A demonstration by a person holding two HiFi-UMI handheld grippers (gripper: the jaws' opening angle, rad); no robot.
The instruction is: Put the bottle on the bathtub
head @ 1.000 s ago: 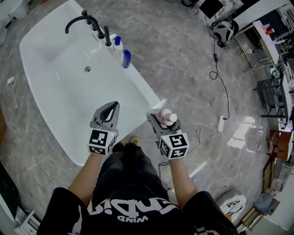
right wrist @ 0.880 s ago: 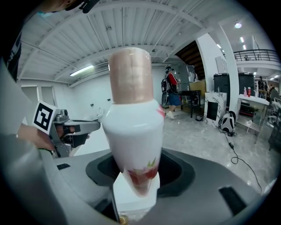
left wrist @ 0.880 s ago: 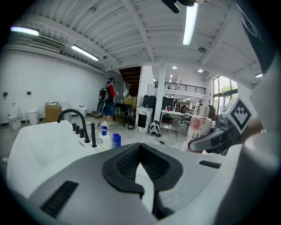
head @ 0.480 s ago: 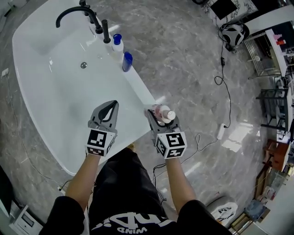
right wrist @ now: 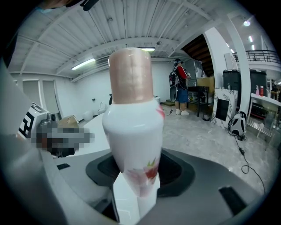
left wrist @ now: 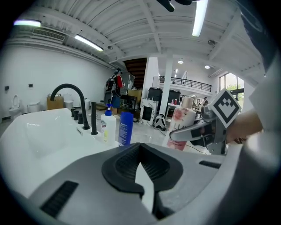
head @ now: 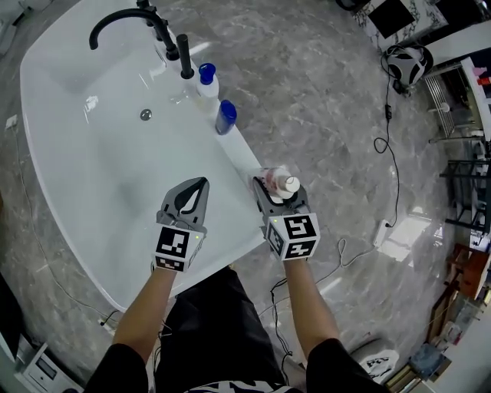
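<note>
In the head view my right gripper is shut on a white bottle with pink print and a beige cap, held upright just off the near end of the white bathtub's rim. The right gripper view shows that bottle standing between the jaws of the right gripper. Left of it, my left gripper hangs over the tub's basin, shut and holding nothing. From the left gripper view, the left gripper points along the bathtub, with the bottle at its right.
A white pump bottle with a blue cap and a blue bottle stand on the rim beside the black faucet. A black cable crosses the grey marble floor. Racks and a helmet-like object are at the far right.
Both grippers have moved a little forward along the tub, and the held bottle is now closer to the near end of the rim. Neither gripper's state has changed.
</note>
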